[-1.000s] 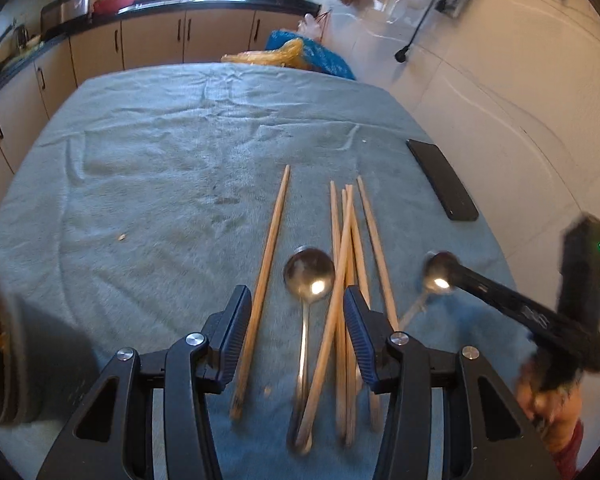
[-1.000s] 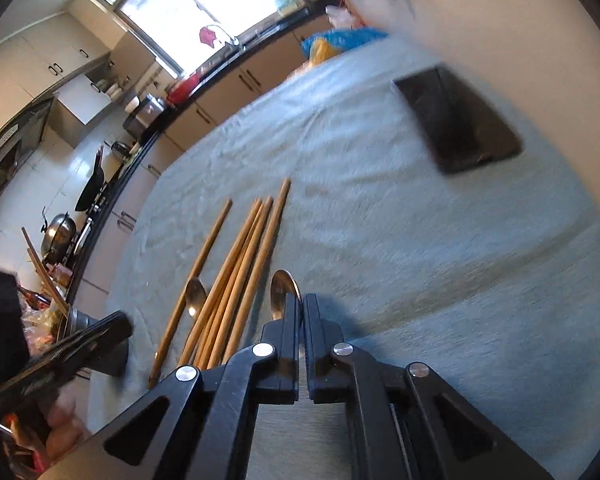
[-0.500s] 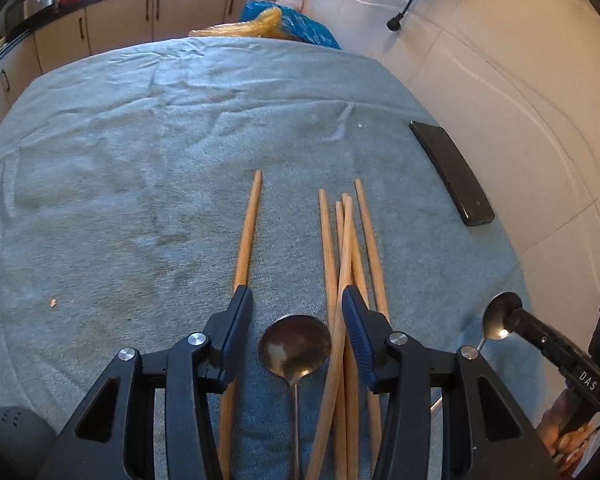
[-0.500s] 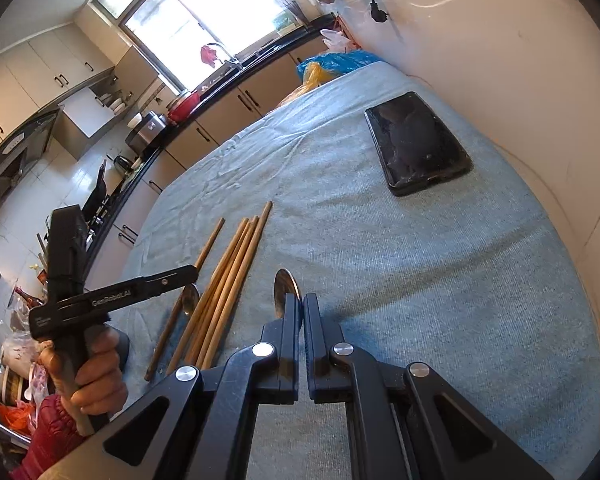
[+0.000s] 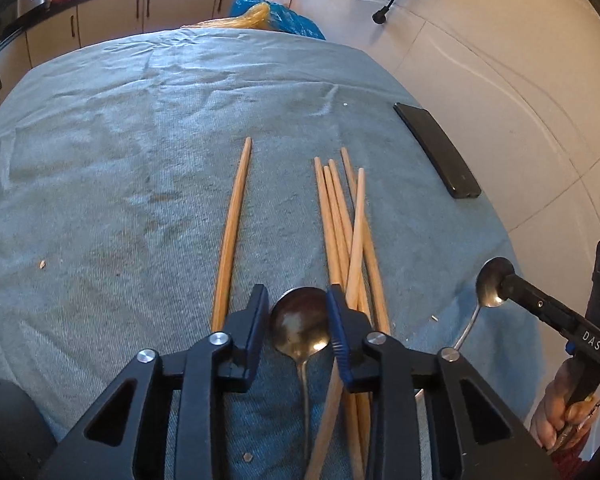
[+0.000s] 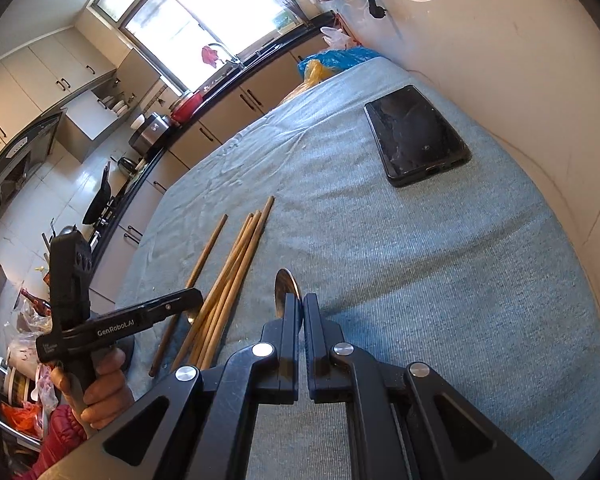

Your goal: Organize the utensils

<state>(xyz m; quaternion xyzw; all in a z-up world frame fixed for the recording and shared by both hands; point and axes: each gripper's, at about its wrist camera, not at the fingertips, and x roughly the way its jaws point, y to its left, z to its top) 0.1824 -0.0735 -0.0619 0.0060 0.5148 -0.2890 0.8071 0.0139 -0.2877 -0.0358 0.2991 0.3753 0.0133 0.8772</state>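
The larger spoon (image 5: 300, 326) lies on the cloth-covered counter (image 5: 120, 200) with its bowl pointing away from me and its handle running straight back underneath my left claw (image 5: 298, 324). Its long axis matches the direction the fingers point, so I judge the coming move turns on a straight descent with no rotation. The bowl sits right between the two fingertips, and this claw is the nearer one by far. It stands open about as wide as the bowl, holding nothing; whether the pads graze the bowl's edges I cannot tell.

Just to the right of the spoon lies the chopstick bundle (image 5: 348, 240), several sticks crossing each other, and one passes under or against the right finger, which I judge could get caught in a pinch. A single chopstick (image 5: 232, 236) lies apart on the left side.

My right claw (image 6: 302, 312) is closed to a narrow slit on the smaller spoon (image 6: 286, 286), whose bowl sticks out past the tips. A black phone (image 6: 416, 136) rests well away near the counter's far edge.
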